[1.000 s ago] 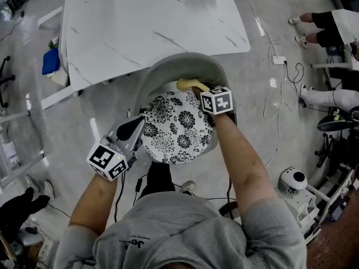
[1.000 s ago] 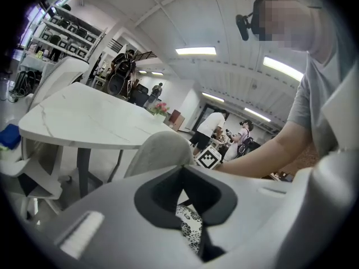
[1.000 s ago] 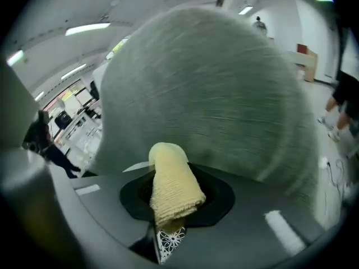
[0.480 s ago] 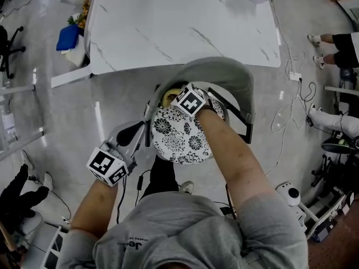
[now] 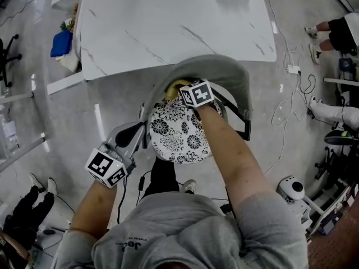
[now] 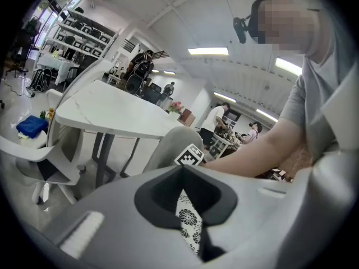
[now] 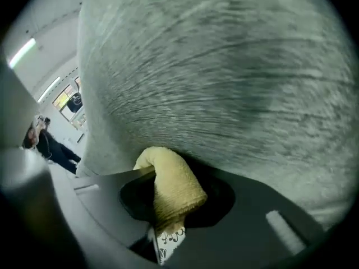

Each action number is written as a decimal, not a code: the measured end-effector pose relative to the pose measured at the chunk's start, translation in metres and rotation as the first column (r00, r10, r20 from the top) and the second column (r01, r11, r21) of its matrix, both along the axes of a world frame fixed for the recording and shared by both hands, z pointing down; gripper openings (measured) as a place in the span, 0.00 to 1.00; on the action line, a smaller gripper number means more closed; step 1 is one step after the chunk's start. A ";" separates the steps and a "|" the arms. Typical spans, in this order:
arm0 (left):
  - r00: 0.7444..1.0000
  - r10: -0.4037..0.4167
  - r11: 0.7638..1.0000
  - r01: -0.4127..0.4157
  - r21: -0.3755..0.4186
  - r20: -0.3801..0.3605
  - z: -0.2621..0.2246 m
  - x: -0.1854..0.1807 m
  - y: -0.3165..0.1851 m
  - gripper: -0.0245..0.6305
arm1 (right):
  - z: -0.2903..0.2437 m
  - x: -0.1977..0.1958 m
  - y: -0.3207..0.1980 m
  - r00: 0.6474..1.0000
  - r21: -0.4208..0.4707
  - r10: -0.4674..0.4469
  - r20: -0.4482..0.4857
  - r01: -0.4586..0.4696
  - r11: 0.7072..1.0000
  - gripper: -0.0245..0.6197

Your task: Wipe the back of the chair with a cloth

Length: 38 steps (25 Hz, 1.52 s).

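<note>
Right gripper (image 7: 164, 209) pinches cloth (image 7: 171, 184) against chair back (image 7: 224, 83); cloth covers its jaws.

Head view looks down; both gripper views closely face the chair (image 5: 224, 72).

A bunched yellow terry cloth (image 5: 176, 84) (image 7: 171, 186) is pressed against the inner face of the curved grey chair back (image 5: 220, 70) (image 7: 224, 66), above the black-and-white floral seat (image 5: 176, 134).

The person wears a grey short-sleeved T-shirt (image 5: 185, 228) with small dark lettering on the chest. The left gripper (image 5: 139, 131) and right gripper (image 5: 180, 89) have pale grey shells, black-lined jaws and cubes of black-and-white square markers.
</note>
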<state>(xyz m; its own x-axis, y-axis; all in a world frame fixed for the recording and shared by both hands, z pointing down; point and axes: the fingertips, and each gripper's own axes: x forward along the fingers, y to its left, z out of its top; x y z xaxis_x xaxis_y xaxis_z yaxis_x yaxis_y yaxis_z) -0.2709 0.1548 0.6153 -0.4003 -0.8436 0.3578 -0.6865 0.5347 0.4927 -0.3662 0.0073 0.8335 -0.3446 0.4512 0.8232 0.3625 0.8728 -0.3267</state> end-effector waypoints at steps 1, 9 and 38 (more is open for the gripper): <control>1.000 0.010 1.000 -0.010 -0.003 0.003 -0.002 -0.001 -0.003 0.09 | 0.001 -0.001 -0.009 0.999 -0.010 0.052 -0.007 -0.052 0.999 0.15; 0.997 0.072 0.997 -0.072 -0.008 0.012 -0.002 -0.008 -0.032 0.09 | 0.000 0.000 -0.102 0.898 -0.036 0.437 -0.048 -0.439 0.898 0.15; 0.988 0.149 0.988 -0.151 0.043 0.050 -0.022 0.019 -0.084 0.09 | -0.056 0.094 -0.221 0.761 -0.058 0.649 0.003 -0.648 0.760 0.15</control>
<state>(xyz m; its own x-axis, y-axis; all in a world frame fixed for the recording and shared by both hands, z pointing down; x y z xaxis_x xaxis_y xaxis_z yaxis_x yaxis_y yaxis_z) -0.2515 0.0704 0.5935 -0.2834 -0.9106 0.3009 -0.7796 0.4015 0.4807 -0.2721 -0.2136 0.7775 -0.5873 0.1540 0.7946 -0.2764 0.8846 -0.3757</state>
